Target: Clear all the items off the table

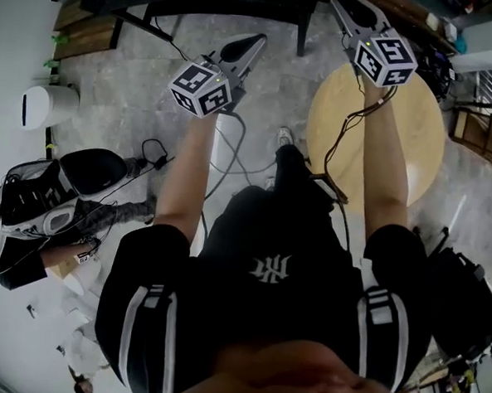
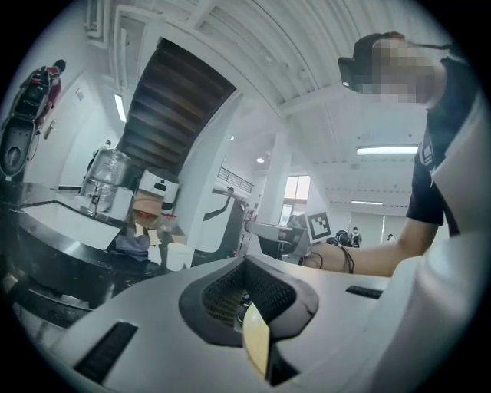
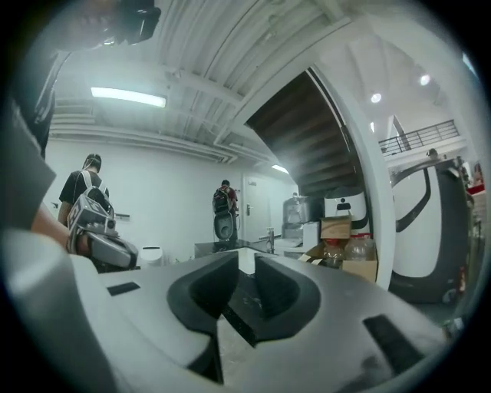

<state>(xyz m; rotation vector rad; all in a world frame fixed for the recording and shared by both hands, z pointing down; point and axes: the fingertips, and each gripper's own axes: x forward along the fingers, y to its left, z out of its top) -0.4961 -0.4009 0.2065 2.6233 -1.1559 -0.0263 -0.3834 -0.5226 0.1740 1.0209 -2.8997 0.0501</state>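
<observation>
Pale wood, smooth and round: the tabletop [image 1: 416,135] lies at the right of the head view, under the right forearm. What shows of it is bare, with no item on it that I can see. The arm covers part of it, so something small could hide there. Around it the floor [image 1: 127,101] is grey mottled stone with loose black cables across it.

Both tongs point level and away from the person, aimed at nothing on the tabletop. The left tongs [image 1: 255,41], moulded matt grey-white plastic, are closed tip to tip. That leaves only a diamond-shaped hollow lined with dark ribbed rubber [image 2: 222,295]. A pale yellow strip [image 2: 257,345] sits in the seam near the camera, and I cannot tell whether it belongs to the tongs. Nothing else is in them. The right tongs [image 1: 337,4], the same make with a smoother dark lining, are almost closed, with a thin slit between the tips, and hold nothing.

Judging by the bare wood, the clearing looks either finished or between pickups. The next move calls for a look at the hidden part of the tabletop. For any item found there, the nearer tongs must tip downward and open wider than that item before closing.
</observation>
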